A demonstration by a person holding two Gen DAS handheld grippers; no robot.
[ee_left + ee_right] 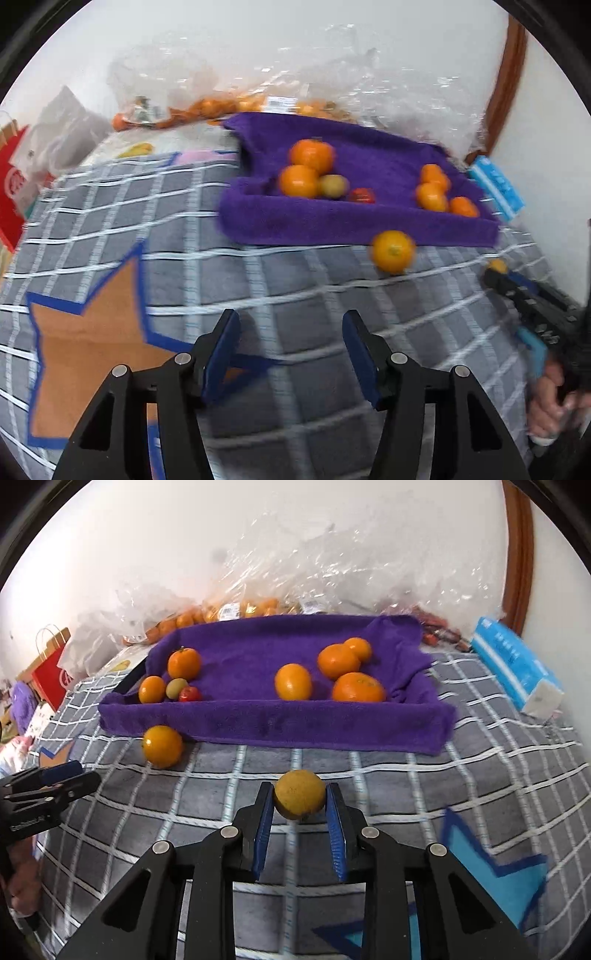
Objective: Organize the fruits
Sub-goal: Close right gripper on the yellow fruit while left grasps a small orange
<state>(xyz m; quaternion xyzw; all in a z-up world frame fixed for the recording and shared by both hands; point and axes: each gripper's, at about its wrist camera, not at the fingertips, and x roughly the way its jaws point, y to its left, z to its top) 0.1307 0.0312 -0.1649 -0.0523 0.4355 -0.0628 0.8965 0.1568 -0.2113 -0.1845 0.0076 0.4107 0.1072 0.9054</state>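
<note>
Right gripper (pixel 300 803): its jaws are pinching a yellow fruit (pixel 300 794) at the tips, holding it above the grey checked blanket (pixel 369 786), just in front of the purple towel's near edge.
Left gripper (pixel 291 354): its jaws are standing wide apart with nothing between them, hovering over the blanket beside an orange star patch (pixel 88 354).
Purple towel (pixel 273 720): it is lying at the far side of the blanket, its edges rising like a shallow tray.
Fruit at the towel's left: two oranges (pixel 184 663), a small green fruit (pixel 176 688) and a small red fruit (pixel 190 694) are sitting close together.
Fruit at the towel's right: four oranges (pixel 357 687) are sitting in a loose group, one a little apart toward the middle.
Loose orange (pixel 162 746): it is resting on the blanket just outside the towel's near left corner.
Clear plastic bags (pixel 295 572): they are piling up behind the towel against the wall, with more orange fruit showing through.
Blue-and-white pack (pixel 513 664): it is lying to the right of the towel.
Red paper bag (pixel 50 672): it is standing at the far left.
</note>
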